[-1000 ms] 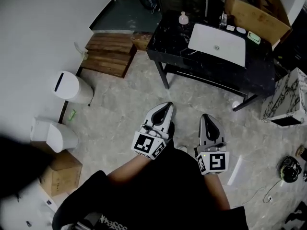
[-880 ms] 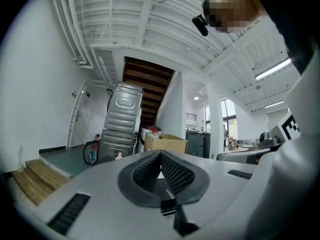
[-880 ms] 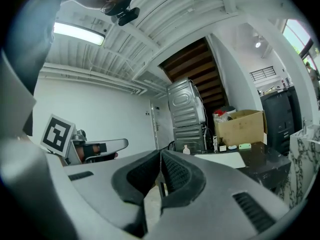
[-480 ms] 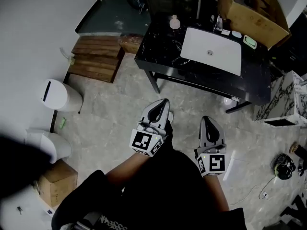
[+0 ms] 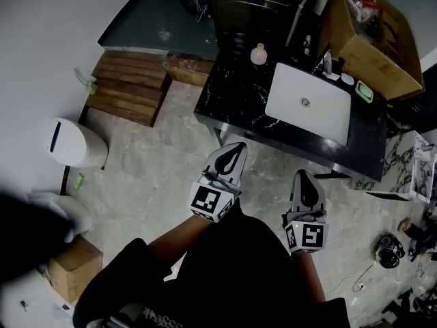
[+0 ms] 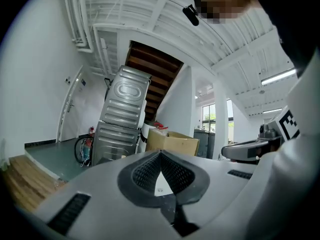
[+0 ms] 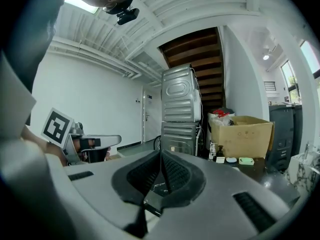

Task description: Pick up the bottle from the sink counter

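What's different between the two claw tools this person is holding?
The left gripper reaches further forward toward the black counter; the right gripper sits further back. The left gripper slants rightward; the right gripper points nearly straight ahead. Both are shut, empty and well short of the bottle.

The sink counter [image 5: 235,94] is gleaming as glossy black, white-veined stone, its basin [image 5: 307,104] looking smooth and white. The planks [image 5: 130,91] are showing rough brown wood, the box [image 5: 372,43] matt cardboard, the stacked units [image 7: 180,109] dull ribbed metal.
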A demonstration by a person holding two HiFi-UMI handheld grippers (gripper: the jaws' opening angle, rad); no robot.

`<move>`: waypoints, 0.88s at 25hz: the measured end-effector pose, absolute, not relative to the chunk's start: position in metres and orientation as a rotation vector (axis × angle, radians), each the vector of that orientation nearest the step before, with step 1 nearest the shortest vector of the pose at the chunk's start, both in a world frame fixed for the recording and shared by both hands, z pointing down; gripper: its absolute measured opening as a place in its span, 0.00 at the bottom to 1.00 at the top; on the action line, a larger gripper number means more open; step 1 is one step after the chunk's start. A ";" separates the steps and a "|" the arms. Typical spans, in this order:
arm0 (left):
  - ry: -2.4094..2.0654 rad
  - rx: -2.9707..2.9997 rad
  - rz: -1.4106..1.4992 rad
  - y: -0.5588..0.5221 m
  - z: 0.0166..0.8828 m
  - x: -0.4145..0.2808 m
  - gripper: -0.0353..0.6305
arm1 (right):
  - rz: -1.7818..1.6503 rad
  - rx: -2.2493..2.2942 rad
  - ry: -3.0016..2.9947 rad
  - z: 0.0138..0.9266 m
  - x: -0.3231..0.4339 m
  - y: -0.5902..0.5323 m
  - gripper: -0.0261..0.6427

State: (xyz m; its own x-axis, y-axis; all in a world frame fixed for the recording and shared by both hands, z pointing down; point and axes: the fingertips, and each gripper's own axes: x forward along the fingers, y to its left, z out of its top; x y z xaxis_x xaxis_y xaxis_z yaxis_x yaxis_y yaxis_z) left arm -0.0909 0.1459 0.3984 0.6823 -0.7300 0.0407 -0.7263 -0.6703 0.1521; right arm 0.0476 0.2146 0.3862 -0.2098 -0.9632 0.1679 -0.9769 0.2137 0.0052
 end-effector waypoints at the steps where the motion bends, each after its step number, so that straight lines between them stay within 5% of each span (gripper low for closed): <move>1: -1.189 2.734 -0.038 0.135 0.397 -0.093 0.07 | 0.165 1.882 -2.342 0.388 0.046 0.203 0.10; 22: -1.068 2.749 -0.017 0.006 0.405 -0.119 0.07 | 0.272 2.010 -2.218 0.403 0.038 0.083 0.10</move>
State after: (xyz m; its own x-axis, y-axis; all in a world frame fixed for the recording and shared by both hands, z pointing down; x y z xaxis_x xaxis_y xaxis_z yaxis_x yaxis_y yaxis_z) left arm -0.1192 0.0062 0.4050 0.7402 -0.6699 0.0584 -0.6677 -0.7219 0.1820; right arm 0.0377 0.0825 0.4027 -0.1002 -0.9702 0.2207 -0.9948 0.0932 -0.0422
